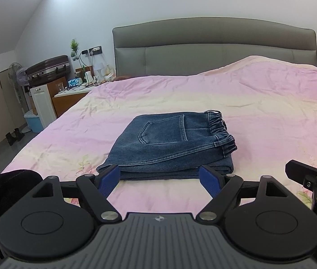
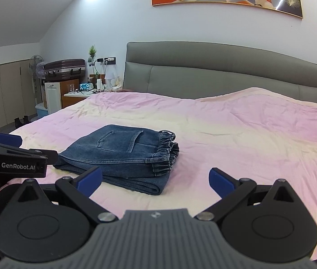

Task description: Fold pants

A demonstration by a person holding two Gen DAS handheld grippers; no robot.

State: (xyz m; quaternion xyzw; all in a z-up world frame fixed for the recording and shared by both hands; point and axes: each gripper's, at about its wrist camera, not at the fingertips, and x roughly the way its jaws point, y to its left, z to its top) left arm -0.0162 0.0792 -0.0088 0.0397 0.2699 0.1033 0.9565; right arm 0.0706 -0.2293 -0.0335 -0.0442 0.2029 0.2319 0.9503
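A pair of blue denim pants [image 1: 169,148] lies folded into a compact stack on the pink bedsheet [image 1: 259,103], back pocket up and elastic waistband to the right. My left gripper [image 1: 160,180] is open just in front of the stack's near edge, nothing between its blue pads. In the right wrist view the same folded pants [image 2: 122,154] lie ahead and to the left. My right gripper [image 2: 156,179] is open and empty, with its left pad close to the stack's near corner. The left gripper's body [image 2: 12,161] shows at the left edge there.
The bed has a grey padded headboard [image 1: 214,47] at the far end. To the left stand a cluttered nightstand [image 1: 73,94], a white cabinet [image 1: 42,105], a suitcase [image 1: 48,68], a fan [image 1: 16,74] and a blue bin [image 1: 33,122]. A raised hump in the sheet [image 2: 259,103] lies at far right.
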